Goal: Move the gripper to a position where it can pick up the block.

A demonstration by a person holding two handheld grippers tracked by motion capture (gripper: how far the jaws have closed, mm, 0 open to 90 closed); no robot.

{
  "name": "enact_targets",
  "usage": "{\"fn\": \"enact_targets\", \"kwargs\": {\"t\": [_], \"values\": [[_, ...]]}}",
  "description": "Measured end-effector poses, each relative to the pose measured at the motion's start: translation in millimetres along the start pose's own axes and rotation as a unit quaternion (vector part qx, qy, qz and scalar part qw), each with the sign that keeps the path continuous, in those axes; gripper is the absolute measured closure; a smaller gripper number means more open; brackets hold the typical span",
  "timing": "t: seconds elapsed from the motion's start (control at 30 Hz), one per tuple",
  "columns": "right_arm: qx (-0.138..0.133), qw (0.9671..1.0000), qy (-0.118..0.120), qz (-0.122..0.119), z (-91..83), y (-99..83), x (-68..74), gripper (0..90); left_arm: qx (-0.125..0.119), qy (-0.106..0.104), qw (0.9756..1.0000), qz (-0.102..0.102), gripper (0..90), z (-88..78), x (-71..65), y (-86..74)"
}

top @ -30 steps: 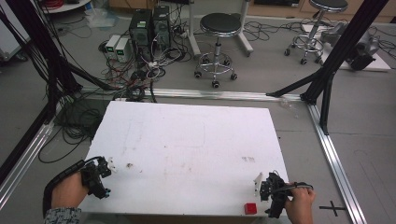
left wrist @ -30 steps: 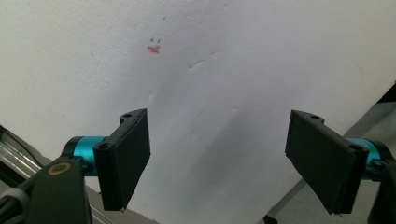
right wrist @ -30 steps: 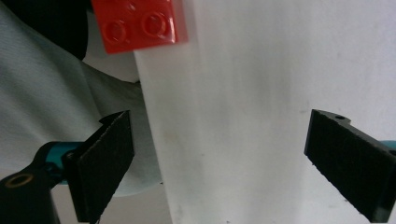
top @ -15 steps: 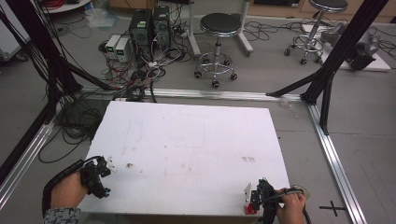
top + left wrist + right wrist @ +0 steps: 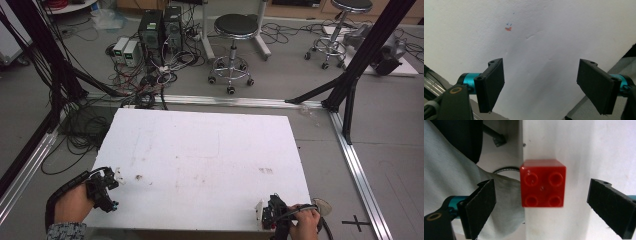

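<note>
Currently, the left gripper (image 5: pixel 107 181) sits at the near left corner of the white worktop (image 5: pixel 200 155), held by the person's left hand (image 5: pixel 72 204). In the left gripper view, this gripper (image 5: pixel 541 85) has its two black jaws spread wide apart with nothing between them; bare white board lies beneath, marked by a small orange and blue smudge (image 5: pixel 508 28) farther ahead. The right gripper (image 5: pixel 270 216) is positioned at the near edge of the worktop, close to the near right corner, held by the person's right hand (image 5: pixel 304 225). In the right gripper view, this gripper (image 5: pixel 541 205) also has its jaws wide apart, one on each side of a red four-stud brick (image 5: pixel 543 186), with a clear gap between each jaw and the brick. The brick rests studs up on the worktop, right at the board's edge (image 5: pixel 522 150). Beyond that edge, white fabric (image 5: pixel 444 172) is visible.
</note>
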State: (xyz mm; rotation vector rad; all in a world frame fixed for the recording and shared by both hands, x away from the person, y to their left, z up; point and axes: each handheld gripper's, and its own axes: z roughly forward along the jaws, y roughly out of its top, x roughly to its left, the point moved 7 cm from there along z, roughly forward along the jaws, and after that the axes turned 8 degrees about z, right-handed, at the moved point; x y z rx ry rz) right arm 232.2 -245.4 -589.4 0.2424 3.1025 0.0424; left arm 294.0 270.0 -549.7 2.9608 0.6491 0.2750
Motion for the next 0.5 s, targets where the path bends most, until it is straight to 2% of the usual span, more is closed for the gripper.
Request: {"fn": "enact_targets", "kwargs": {"t": [0.5], "values": [[-0.005,1.0000,-0.006,0.004,3.5,3.7,-0.4,7.8,0.000,0.000,1.0000,-0.001,22.4,-0.1,0.2,-0.3]]}}
